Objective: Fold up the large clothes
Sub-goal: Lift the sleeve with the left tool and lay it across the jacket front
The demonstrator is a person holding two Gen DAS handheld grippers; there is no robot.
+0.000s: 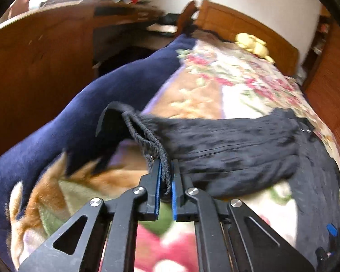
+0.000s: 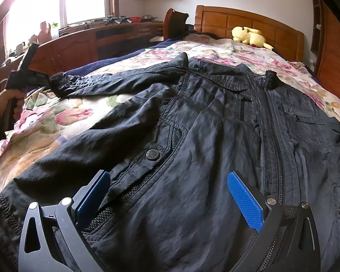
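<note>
Pinching the ribbed cuff [image 1: 155, 147] of a black jacket [image 2: 192, 117] spread on the floral bedspread [image 2: 63, 117], the left gripper [image 1: 166, 176] is angling downward; only the right view is showing the right gripper [image 2: 170, 201] gaping above the hem.

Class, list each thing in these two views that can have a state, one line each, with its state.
Left gripper: shut on cuff.
Cuff: pinched, lifted off the blanket.
Right gripper: open, over the hem.
Jacket: spread front up, zipped.
Sleeve: stretched out sideways.
Plush toy: lying by the headboard.
</note>
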